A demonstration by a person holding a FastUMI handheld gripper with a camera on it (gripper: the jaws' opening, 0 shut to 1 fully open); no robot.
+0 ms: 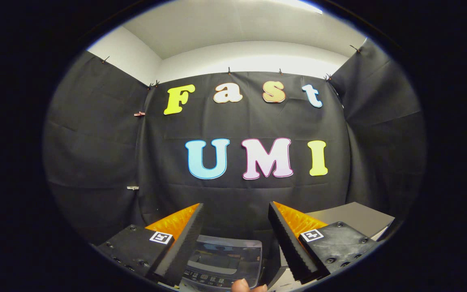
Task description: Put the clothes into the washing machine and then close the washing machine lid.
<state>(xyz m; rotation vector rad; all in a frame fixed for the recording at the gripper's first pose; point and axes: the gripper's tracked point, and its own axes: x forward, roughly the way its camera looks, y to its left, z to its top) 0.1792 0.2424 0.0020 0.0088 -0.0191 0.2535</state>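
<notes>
Your fingertips [249, 287] at six o'clock; jaws spread, empty, above the washing machine [223, 259]. Clothes should be limp, light: pinch a bunched fold.

The washing machine [223, 259], at six o'clock between the spread gripper [235, 211] fingers, has a glossy see-through lid [227, 253], while the wall cloth [241, 194] behind looks matt and creased.
</notes>
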